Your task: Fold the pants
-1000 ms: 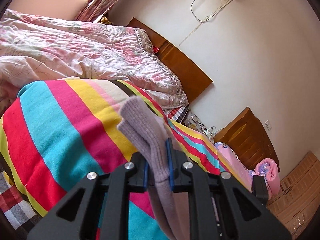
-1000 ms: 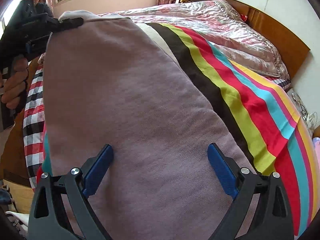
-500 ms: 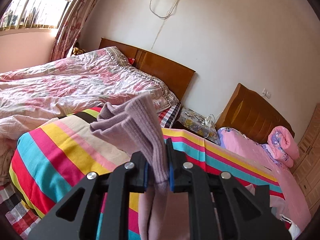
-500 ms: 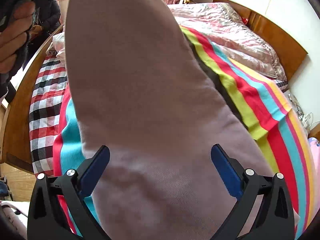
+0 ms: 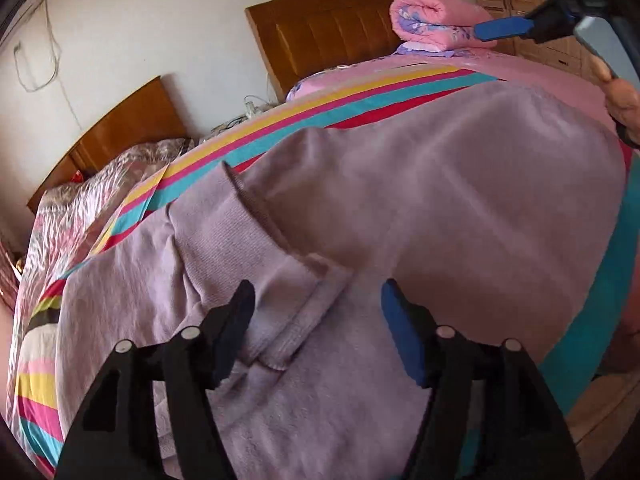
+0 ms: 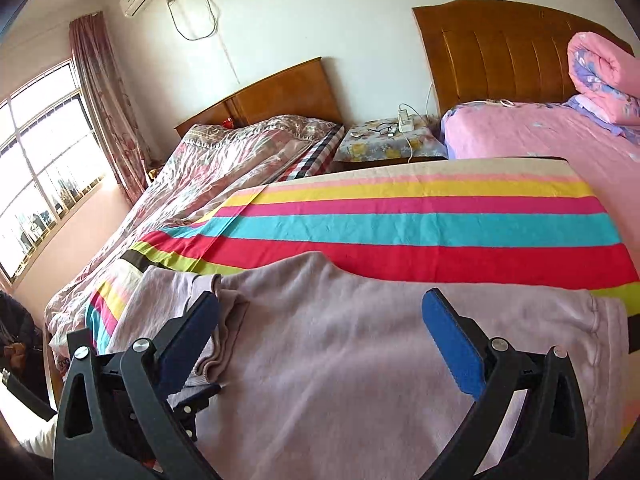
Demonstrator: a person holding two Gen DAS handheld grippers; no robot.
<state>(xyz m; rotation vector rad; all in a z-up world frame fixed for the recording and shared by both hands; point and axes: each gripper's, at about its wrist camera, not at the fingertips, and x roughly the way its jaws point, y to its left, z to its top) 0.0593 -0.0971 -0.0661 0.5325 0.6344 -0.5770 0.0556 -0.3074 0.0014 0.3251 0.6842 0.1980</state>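
The lilac pants (image 5: 420, 216) lie folded over on the striped blanket (image 5: 360, 96); the ribbed cuff end (image 5: 236, 232) rests on top at the left. My left gripper (image 5: 316, 320) is open, its jaws straddling the cuff hem just above the cloth. In the right wrist view the pants (image 6: 360, 360) spread across the near blanket (image 6: 400, 228), cuff end (image 6: 212, 344) at the left. My right gripper (image 6: 324, 340) is open and empty over the cloth. The right gripper also shows in the left wrist view (image 5: 520, 28), raised at the far right.
A pink bed (image 6: 560, 140) with a rolled pink quilt (image 6: 604, 76) stands at the right. A nightstand (image 6: 388, 140) with cables sits between two wooden headboards. A floral quilt (image 6: 224, 160) covers the left bed. A window (image 6: 40, 160) is at far left.
My left gripper swung the pants end over, laid it on the rest and opened. My right gripper lifted back from the cloth and stays open.
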